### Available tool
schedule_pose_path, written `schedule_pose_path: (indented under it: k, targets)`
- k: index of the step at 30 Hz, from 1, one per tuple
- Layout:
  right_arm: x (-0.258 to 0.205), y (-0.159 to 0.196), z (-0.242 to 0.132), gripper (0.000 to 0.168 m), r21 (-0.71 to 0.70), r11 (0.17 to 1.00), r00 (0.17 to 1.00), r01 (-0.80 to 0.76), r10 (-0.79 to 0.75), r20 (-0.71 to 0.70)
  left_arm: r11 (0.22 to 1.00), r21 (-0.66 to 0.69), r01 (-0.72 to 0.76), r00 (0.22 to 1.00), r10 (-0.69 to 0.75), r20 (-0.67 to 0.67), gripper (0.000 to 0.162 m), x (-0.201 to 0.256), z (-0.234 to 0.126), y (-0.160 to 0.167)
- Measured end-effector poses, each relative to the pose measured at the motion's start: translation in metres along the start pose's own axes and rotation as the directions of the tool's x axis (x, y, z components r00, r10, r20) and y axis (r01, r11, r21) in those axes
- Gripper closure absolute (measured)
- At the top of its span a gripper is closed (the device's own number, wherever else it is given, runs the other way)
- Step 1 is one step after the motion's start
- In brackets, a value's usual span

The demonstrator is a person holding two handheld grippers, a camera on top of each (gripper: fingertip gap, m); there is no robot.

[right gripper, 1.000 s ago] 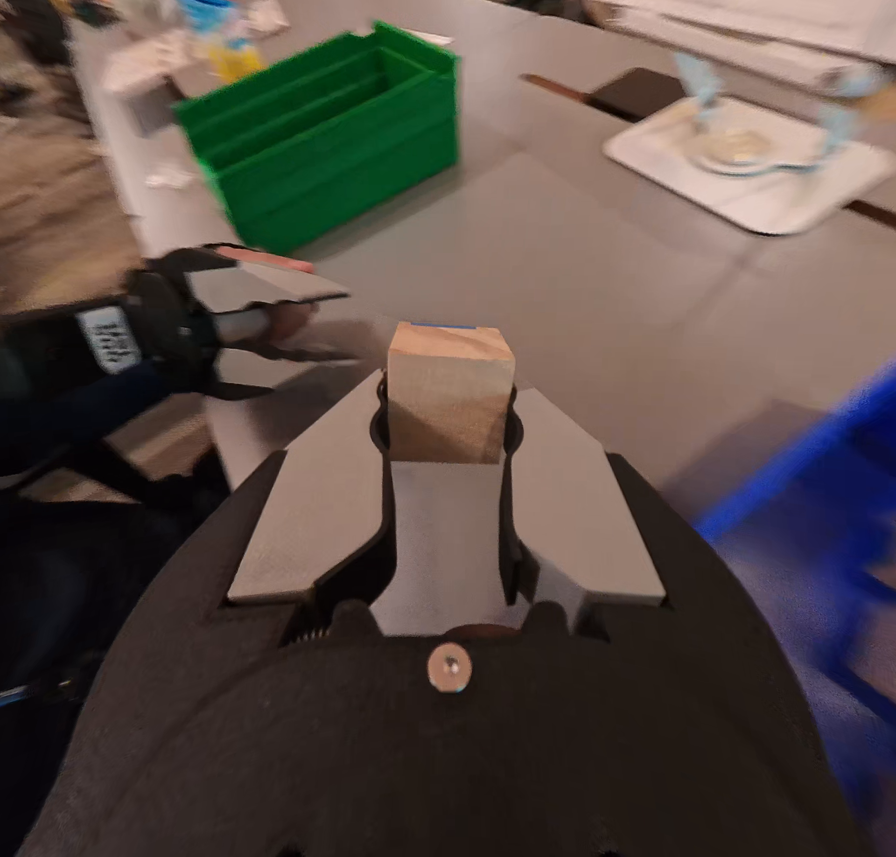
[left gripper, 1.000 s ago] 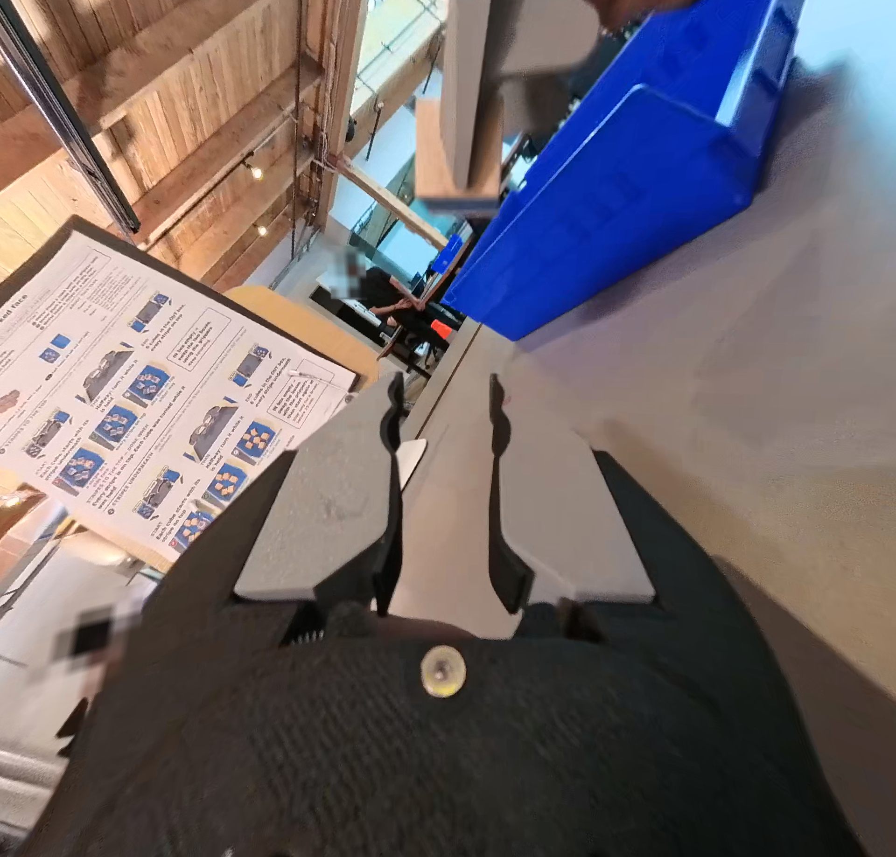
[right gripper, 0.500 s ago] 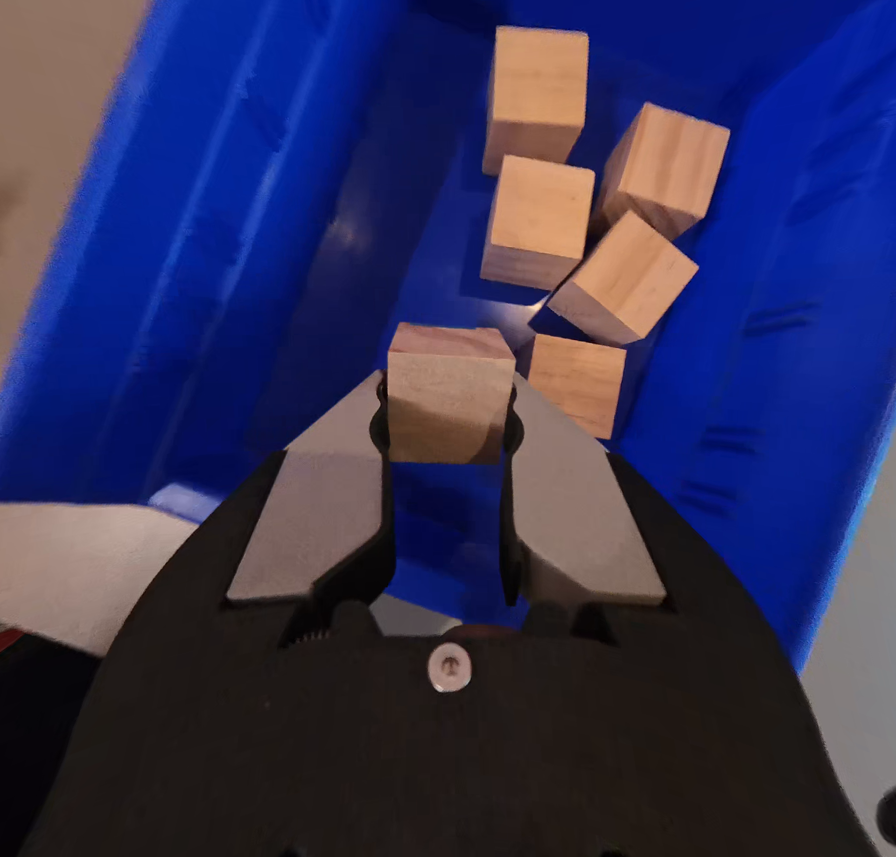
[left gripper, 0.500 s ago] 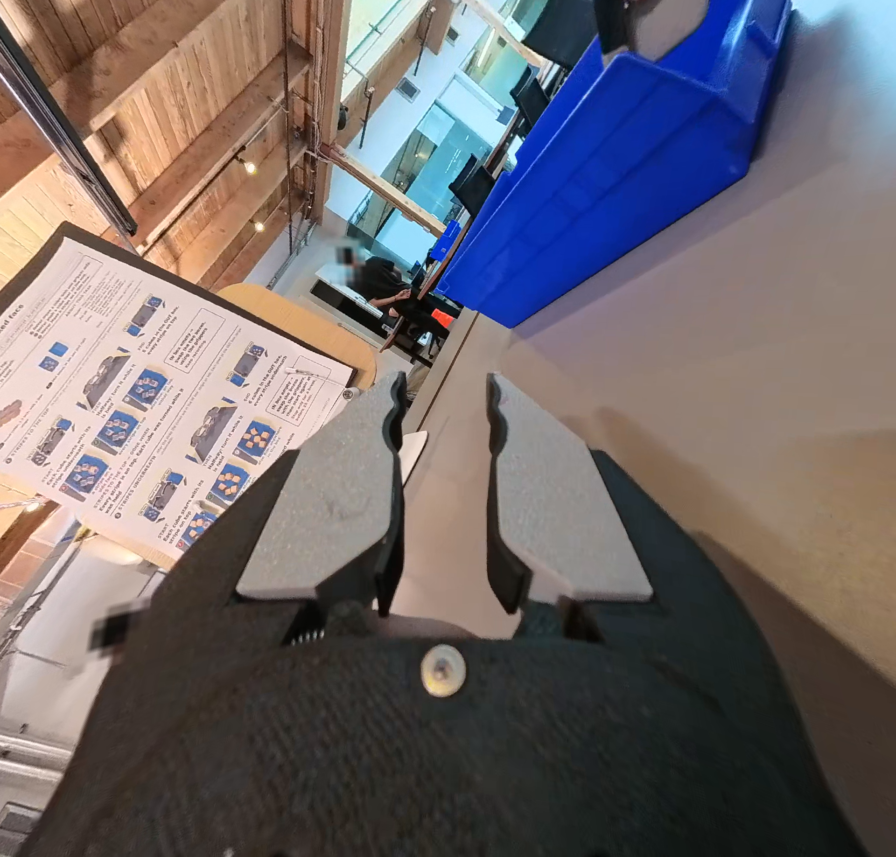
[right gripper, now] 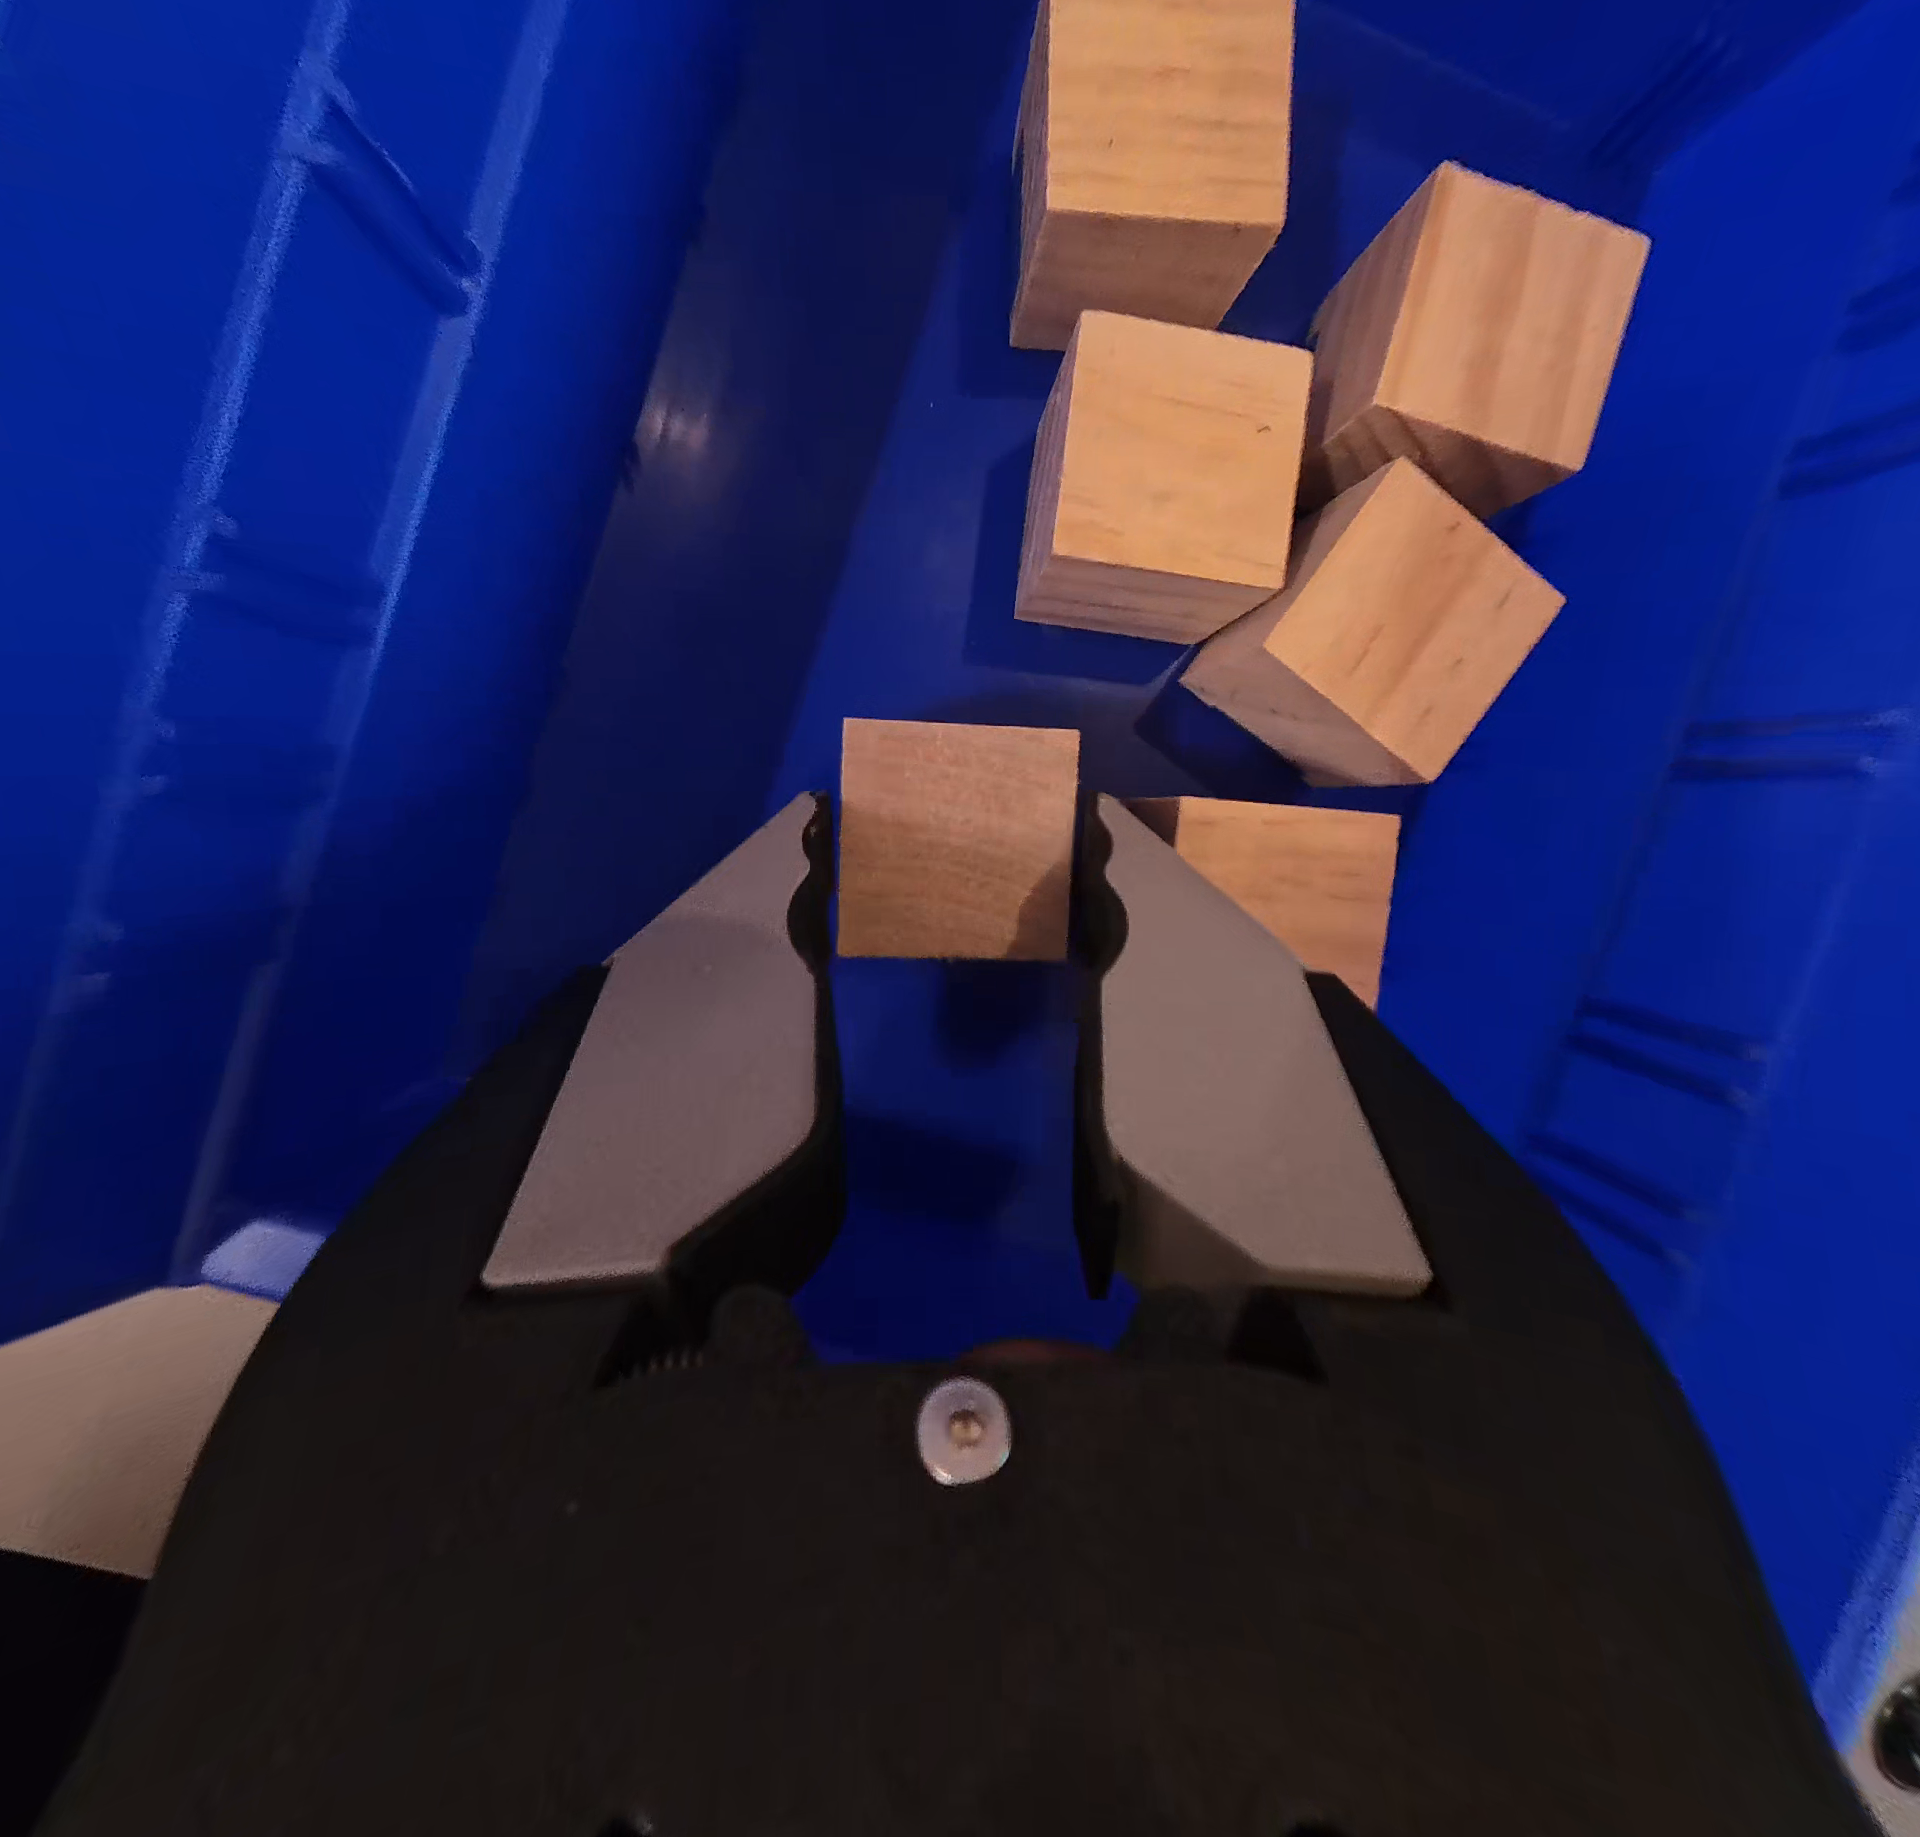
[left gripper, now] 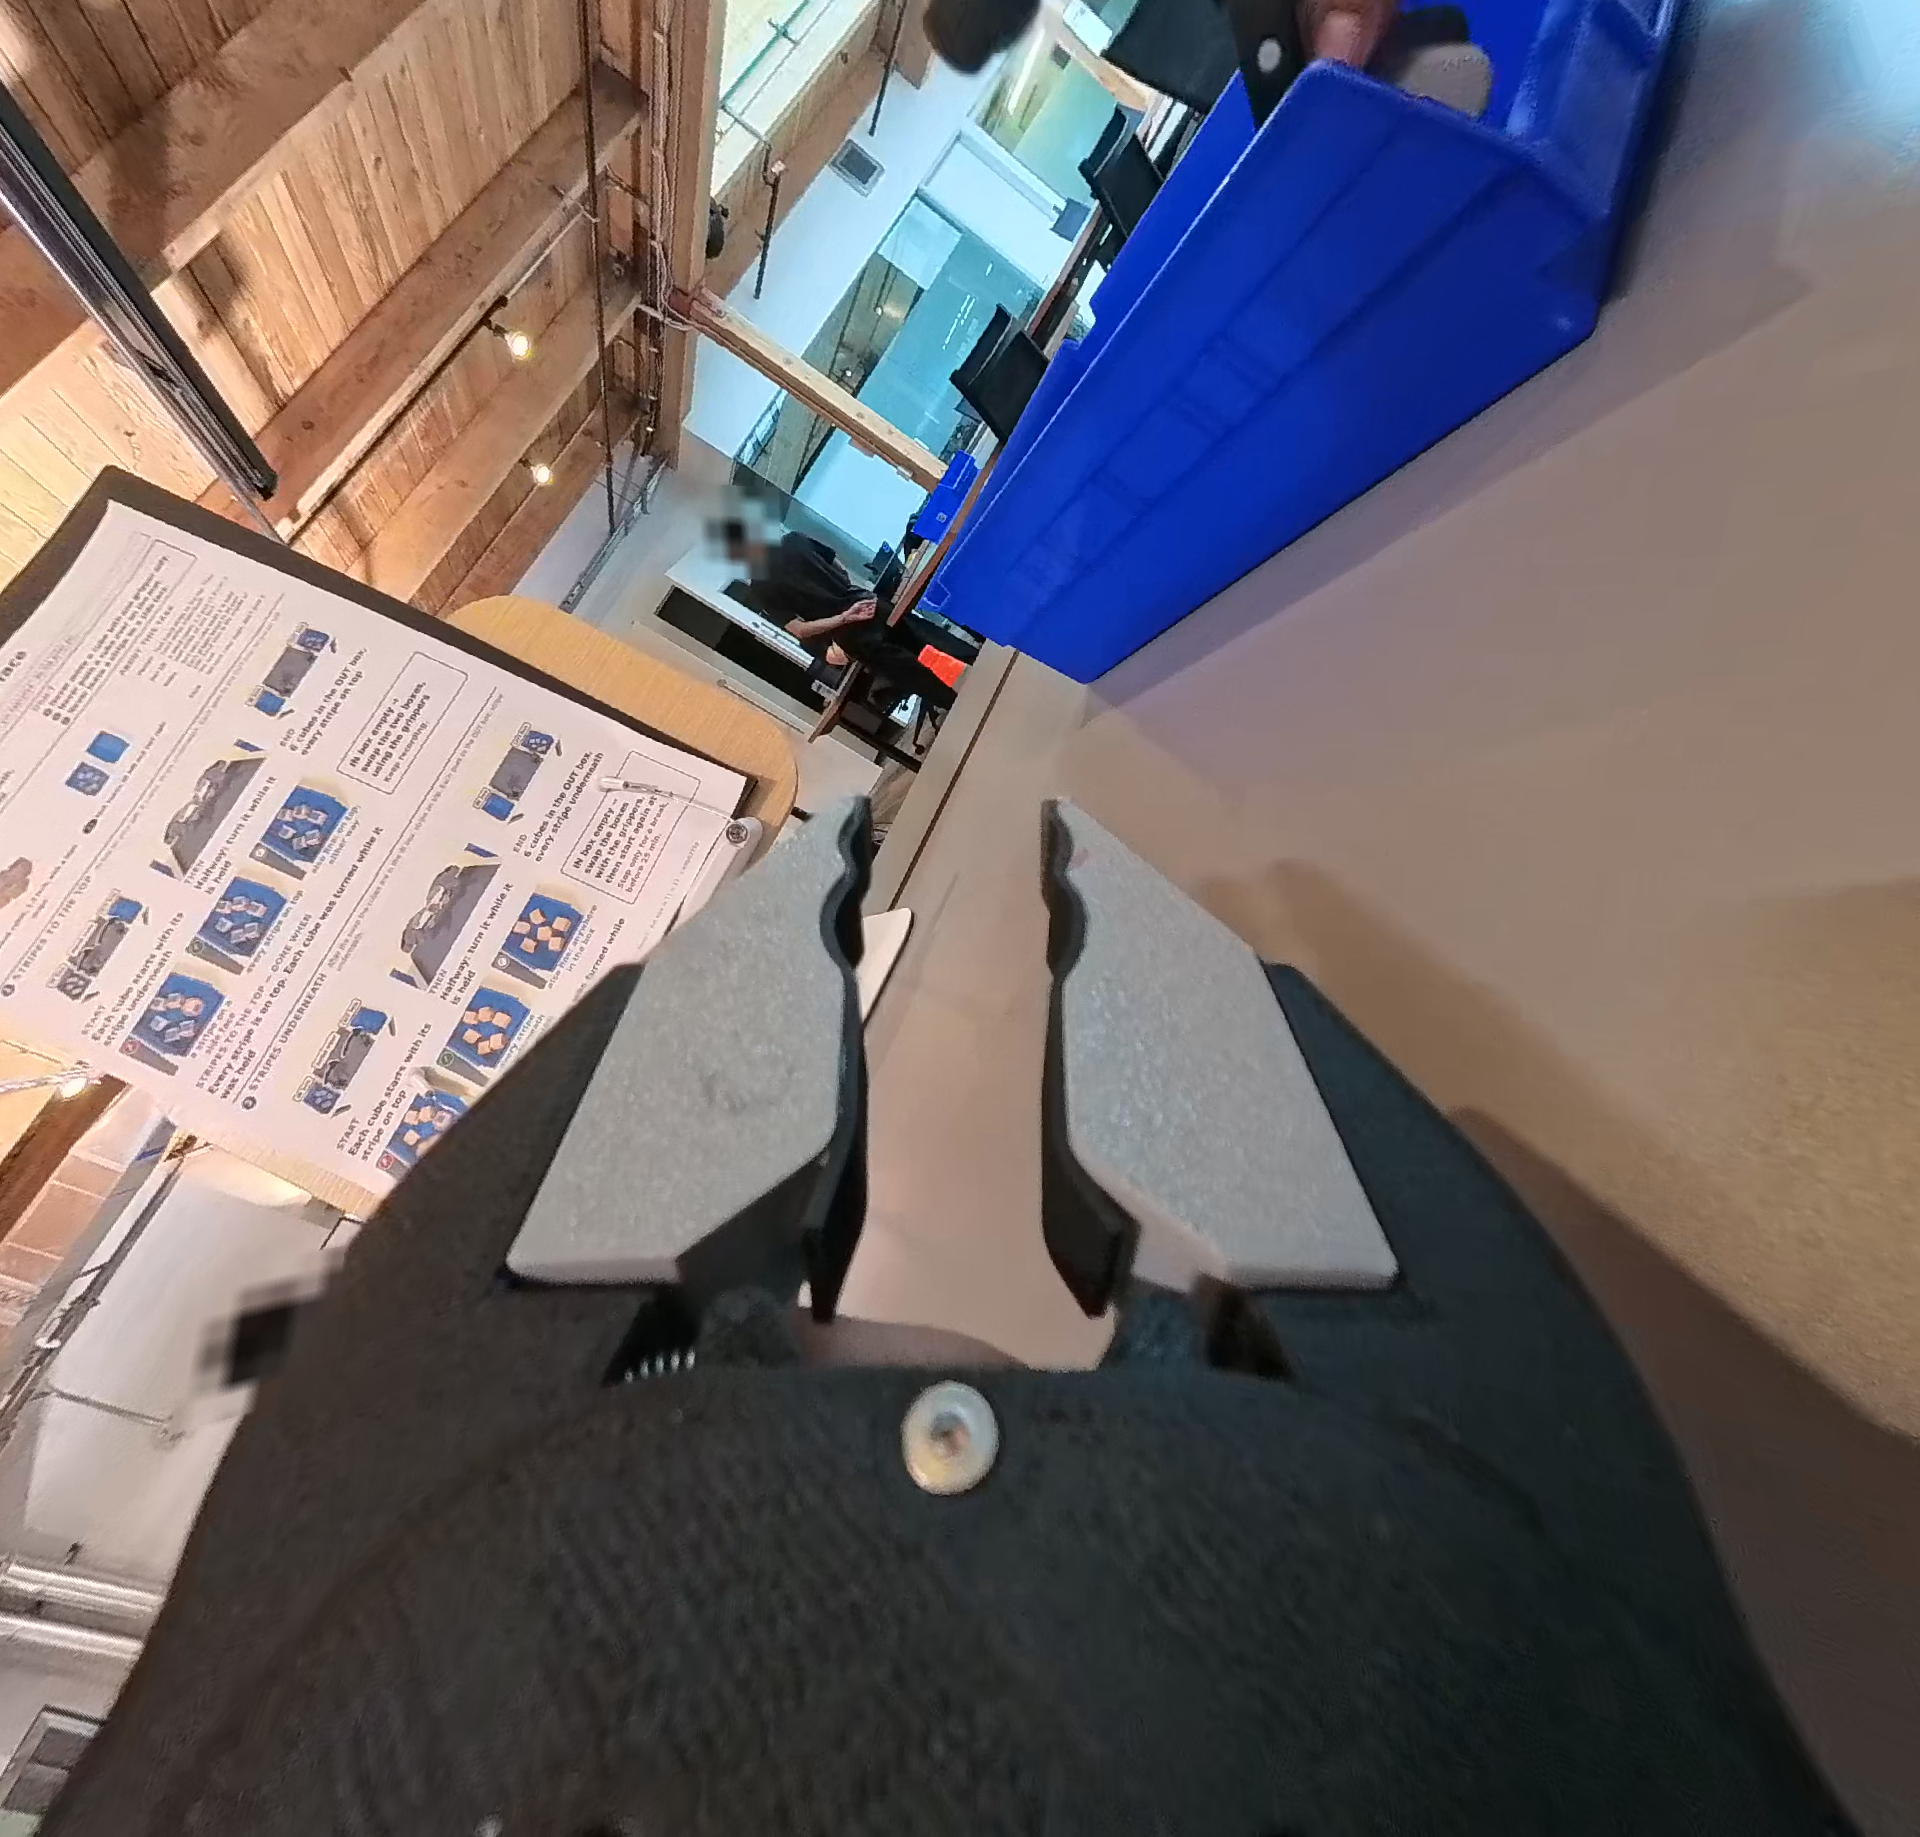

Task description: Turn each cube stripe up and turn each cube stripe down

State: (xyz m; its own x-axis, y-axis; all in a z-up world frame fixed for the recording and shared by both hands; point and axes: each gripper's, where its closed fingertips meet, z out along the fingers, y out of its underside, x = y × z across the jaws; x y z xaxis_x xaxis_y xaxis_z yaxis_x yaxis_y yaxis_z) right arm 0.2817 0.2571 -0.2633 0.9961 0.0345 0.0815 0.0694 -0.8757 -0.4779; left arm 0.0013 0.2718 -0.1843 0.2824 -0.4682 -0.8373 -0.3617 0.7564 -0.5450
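In the right wrist view my right gripper [right gripper: 956, 831] points down into the blue bin [right gripper: 436, 540]. A wooden cube [right gripper: 956, 837] sits between its fingertips with a thin dark gap on each side, so the jaws are slightly open around it. Several more wooden cubes [right gripper: 1169, 468] lie in the bin's far right part, with plain wood faces up and no stripe showing. My left gripper [left gripper: 951, 831] is open and empty, tilted sideways over the grey table [left gripper: 1507, 852]. The left wrist view shows the bin [left gripper: 1299, 385] from outside, with a hand and the right gripper [left gripper: 1278, 31] at its rim.
A printed instruction sheet [left gripper: 312, 904] on a dark board stands left of my left gripper. A person [left gripper: 821, 603] sits far off at another table. The bin's left half [right gripper: 644, 852] shows bare blue floor.
My right gripper moved from above the table to inside the bin and went lower. The cube now looks smaller and sits loose between the fingertips. The left gripper barely moved.
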Motion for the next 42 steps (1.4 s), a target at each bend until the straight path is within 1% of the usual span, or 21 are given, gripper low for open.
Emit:
schedule_pose_path:
  k: [3,5,8,12,15,17,19,22,24,27,29,31,33,34,35,36,37,38,39,40,42]
  targets:
    - [-0.001,-0.016,-0.021,0.121,0.109,0.994,1.0,-0.017,0.017,0.001,1.0,-0.01,0.003,1.0,-0.003,-0.002,0.132,0.0,0.0,0.002]
    - [-0.009,-0.033,-0.041,0.119,0.22,0.975,0.999,-0.024,0.015,0.042,1.0,-0.018,0.015,1.0,-0.015,-0.003,0.132,0.0,0.001,0.003]
    - [-0.015,-0.057,-0.075,0.118,0.4,0.915,0.996,-0.051,0.02,0.083,0.999,-0.037,0.03,1.0,-0.03,-0.004,0.132,0.0,0.002,0.007]
    - [-0.014,-0.078,-0.116,0.115,0.583,0.808,0.995,-0.083,0.03,0.1,0.996,-0.075,0.056,0.998,-0.056,0.001,0.132,-0.002,0.003,0.014]
    - [-0.021,-0.085,-0.143,0.107,0.677,0.73,0.991,-0.094,0.001,0.136,0.976,-0.155,0.155,0.988,-0.152,0.033,0.129,-0.011,0.0,0.024]
    - [-0.036,-0.086,-0.155,0.101,0.701,0.707,0.981,-0.093,-0.053,0.184,0.947,-0.192,0.257,0.966,-0.246,0.078,0.127,-0.025,-0.01,0.027]
    - [-0.053,-0.086,-0.161,0.094,0.706,0.704,0.969,-0.083,-0.109,0.222,0.905,-0.219,0.365,0.928,-0.336,0.16,0.124,-0.049,-0.027,0.034]
    - [-0.072,-0.087,-0.162,0.091,0.712,0.701,0.965,-0.043,-0.155,0.211,0.838,-0.22,0.5,0.848,-0.421,0.323,0.115,-0.09,-0.071,0.05]
    - [-0.086,-0.083,-0.151,0.085,0.695,0.718,0.964,-0.019,-0.173,0.204,0.821,-0.223,0.526,0.806,-0.398,0.438,0.11,-0.112,-0.109,0.063]
    - [-0.105,-0.058,-0.123,0.085,0.648,0.761,0.965,0.036,-0.195,0.176,0.79,-0.28,0.545,0.77,-0.339,0.541,0.106,-0.127,-0.157,0.09]
    - [-0.111,-0.038,-0.107,0.085,0.635,0.772,0.968,0.032,-0.182,0.172,0.734,-0.301,0.608,0.735,-0.379,0.562,0.102,-0.127,-0.176,0.111]
    - [-0.116,-0.022,-0.093,0.085,0.614,0.79,0.97,-0.003,-0.148,0.195,0.667,-0.328,0.669,0.702,-0.423,0.573,0.091,-0.121,-0.183,0.139]
    - [-0.111,-0.009,-0.075,0.085,0.564,0.825,0.979,-0.017,-0.1,0.176,0.614,-0.393,0.684,0.703,-0.411,0.58,0.091,-0.113,-0.185,0.17]
    - [-0.104,-0.005,-0.066,0.085,0.542,0.84,0.988,-0.012,-0.075,0.138,0.586,-0.435,0.684,0.714,-0.413,0.566,0.097,-0.106,-0.182,0.183]
    - [-0.097,-0.004,-0.06,0.087,0.533,0.846,0.994,-0.001,-0.059,0.095,0.563,-0.477,0.675,0.731,-0.419,0.539,0.115,-0.1,-0.178,0.19]
    - [-0.091,-0.006,-0.057,0.09,0.537,0.843,0.997,0.015,-0.053,0.054,0.57,-0.488,0.661,0.745,-0.416,0.522,0.137,-0.101,-0.174,0.191]
    - [-0.091,-0.008,-0.055,0.09,0.542,0.839,0.997,0.032,-0.066,0.042,0.571,-0.476,0.669,0.735,-0.409,0.541,0.155,-0.107,-0.172,0.192]
    - [-0.093,-0.011,-0.054,0.095,0.539,0.841,0.996,0.039,-0.074,0.043,0.547,-0.473,0.69,0.714,-0.412,0.565,0.16,-0.112,-0.173,0.197]
    - [-0.099,-0.012,-0.053,0.115,0.527,0.848,0.994,0.058,-0.099,0.05,0.529,-0.473,0.705,0.702,-0.428,0.569,0.16,-0.115,-0.173,0.201]
    - [-0.107,-0.013,-0.052,0.141,0.506,0.858,0.991,0.093,-0.13,0.037,0.51,-0.458,0.728,0.682,-0.464,0.566,0.16,-0.117,-0.173,0.204]
    - [-0.102,-0.015,-0.05,0.151,0.446,0.873,0.979,0.198,-0.151,-0.138,0.497,-0.426,0.756,0.65,-0.497,0.575,0.161,-0.125,-0.178,0.205]
